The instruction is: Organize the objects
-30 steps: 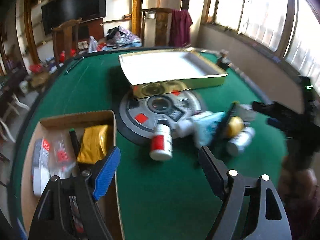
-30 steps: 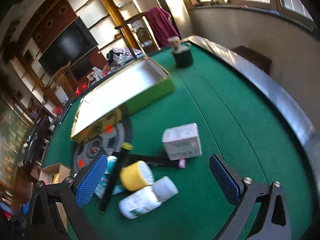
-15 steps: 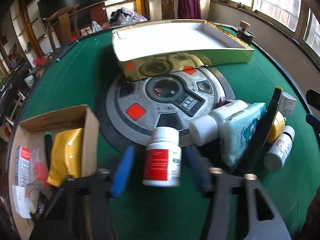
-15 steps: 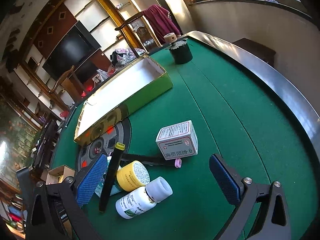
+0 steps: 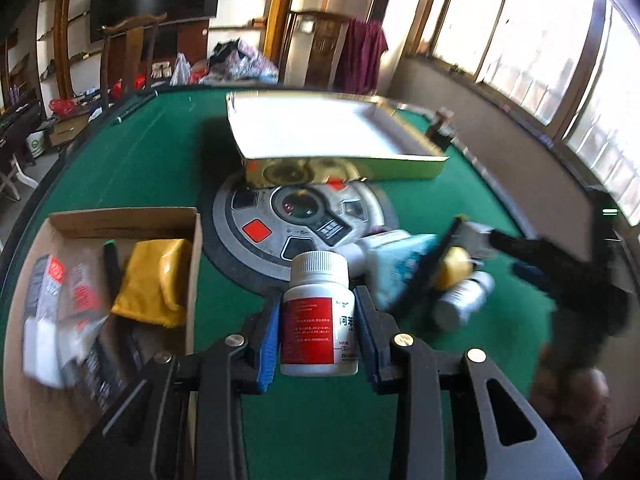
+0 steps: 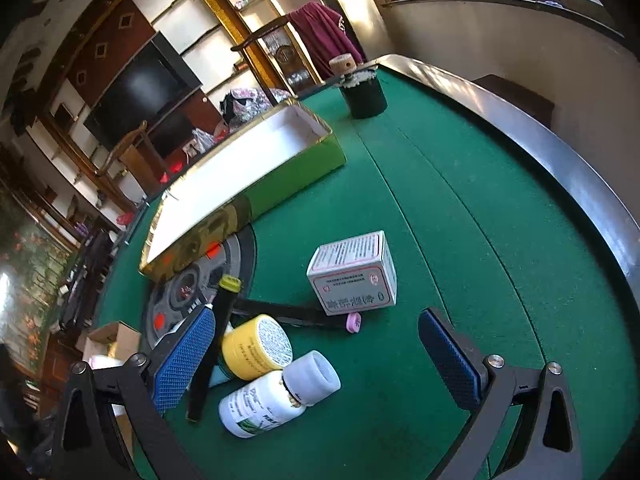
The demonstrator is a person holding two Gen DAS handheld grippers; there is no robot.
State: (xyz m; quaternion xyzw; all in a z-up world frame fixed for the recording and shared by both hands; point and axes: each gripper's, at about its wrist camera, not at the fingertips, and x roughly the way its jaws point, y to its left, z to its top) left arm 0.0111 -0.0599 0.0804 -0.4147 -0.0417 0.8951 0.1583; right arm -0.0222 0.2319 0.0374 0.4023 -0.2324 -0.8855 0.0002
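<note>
My left gripper (image 5: 318, 328) is shut on an upright white pill bottle with a red label (image 5: 318, 316), blue pads against both its sides, above the green table. To its left lies an open cardboard box (image 5: 120, 220) with a yellow pouch (image 5: 154, 280) and packets. My right gripper (image 6: 316, 354) stands open over a pile: a lying white bottle with a green label (image 6: 276, 396), a yellow-lidded jar (image 6: 256, 346), a black pen (image 6: 212, 340) and a white carton (image 6: 354, 272). None of these touches its pads.
A gold tray with a white inside (image 5: 328, 132) rests at the back on a round grey disc (image 5: 296, 216). A black pot (image 6: 364, 94) stands by the table's metal rim (image 6: 560, 168). A teal-labelled packet (image 5: 404, 264) lies in the pile.
The left gripper moved in on the red-labelled bottle, shut on it and drew back with it. The right gripper stayed open and hardly moved.
</note>
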